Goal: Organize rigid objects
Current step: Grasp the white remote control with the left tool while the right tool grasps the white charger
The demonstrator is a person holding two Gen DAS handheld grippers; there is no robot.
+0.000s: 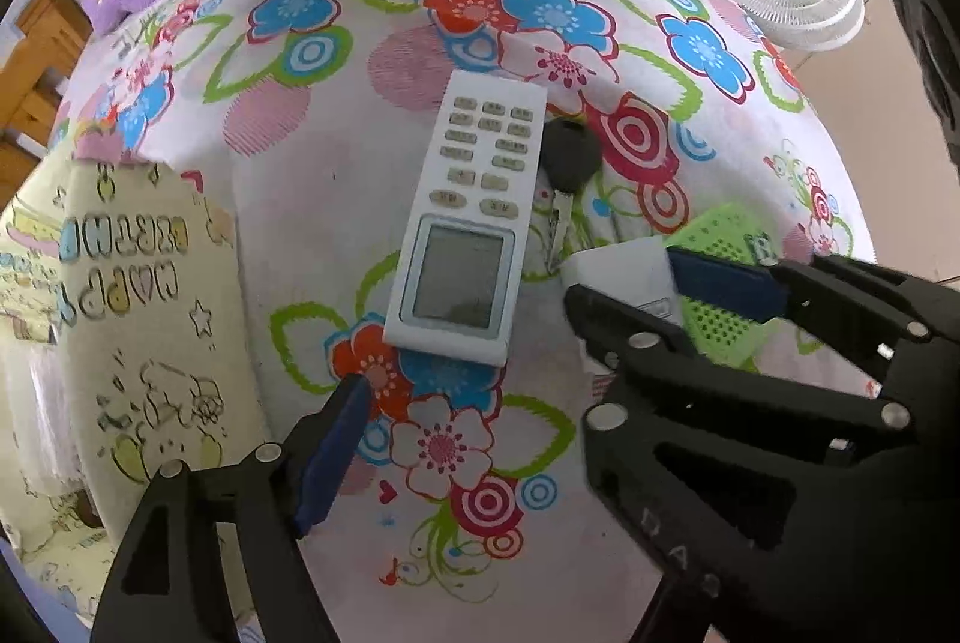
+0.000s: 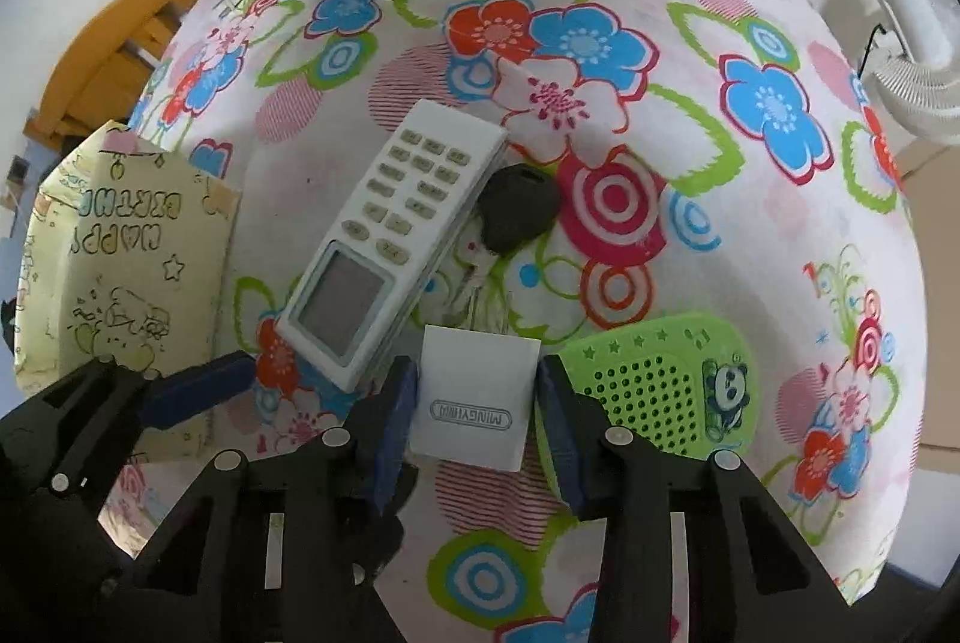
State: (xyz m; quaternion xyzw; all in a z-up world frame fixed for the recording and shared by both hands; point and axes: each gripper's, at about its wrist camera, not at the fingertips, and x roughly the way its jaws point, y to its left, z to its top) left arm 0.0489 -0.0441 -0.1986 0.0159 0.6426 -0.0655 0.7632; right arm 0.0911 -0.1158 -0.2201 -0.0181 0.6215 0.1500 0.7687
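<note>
1. right gripper (image 2: 475, 397) has its blue pads on either side of a small white box (image 2: 474, 397); pads look in contact with its sides, so i judge it clamped, box low over or on the floral tablecloth (image 2: 750, 235).
2. left gripper (image 1: 510, 337) has fingers wide apart, nothing between them; its left pad (image 1: 336, 451) sits near 7 o'clock in its own view.
3. white remote (image 1: 468, 217) lies flat at centre; black-headed key (image 1: 567, 156) just beside it at 3 o'clock.
4. green perforated case (image 2: 660, 391) touches or nearly touches the box at its 3 o'clock.
5. step in hand, by my reading: grasping the box for sorting.
6. next move calls for a clean lift clear of the green case, then a placement spot; the target is not evident.
</note>
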